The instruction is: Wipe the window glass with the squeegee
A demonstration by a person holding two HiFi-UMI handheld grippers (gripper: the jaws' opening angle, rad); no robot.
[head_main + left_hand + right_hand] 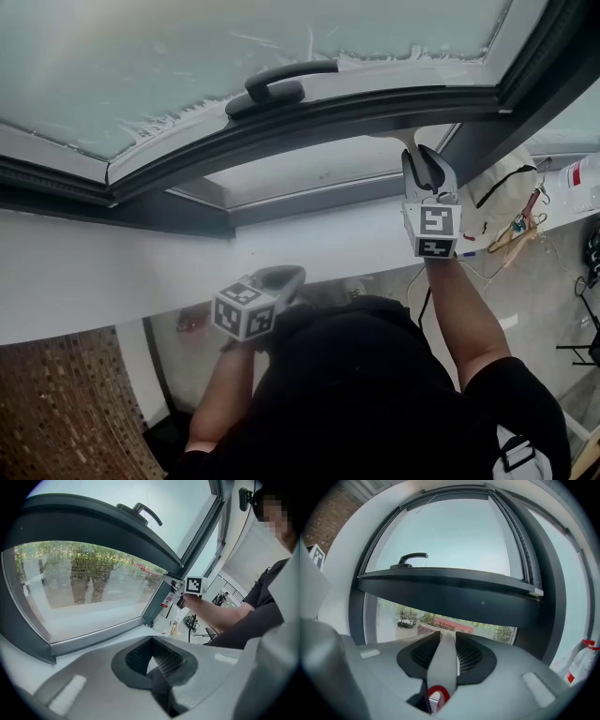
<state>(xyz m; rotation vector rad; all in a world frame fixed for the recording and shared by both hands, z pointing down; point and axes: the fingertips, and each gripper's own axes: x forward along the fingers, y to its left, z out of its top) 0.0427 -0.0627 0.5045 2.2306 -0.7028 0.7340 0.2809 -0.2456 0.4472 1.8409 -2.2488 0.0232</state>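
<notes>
Window glass (187, 56) foamy only in head view | right hand-held gripper (443, 638) clamps squeegee handle (443, 665) | left hand-held gripper (153, 657) closed, empty

There's the right arm (461, 309) stretched out long, forearm bare, carrying the right gripper (428, 173) high and forward, its marker cube (433, 231) turned back toward the head camera. Those jaws are clamped tight on the squeegee handle (443, 660), which runs straight down the middle between them. Down low, the left arm (217, 398) is bent and tucked in close against the body, the left gripper (279, 277) held just in front of the chest. Its jaws are pressed together with nothing between them.
</notes>
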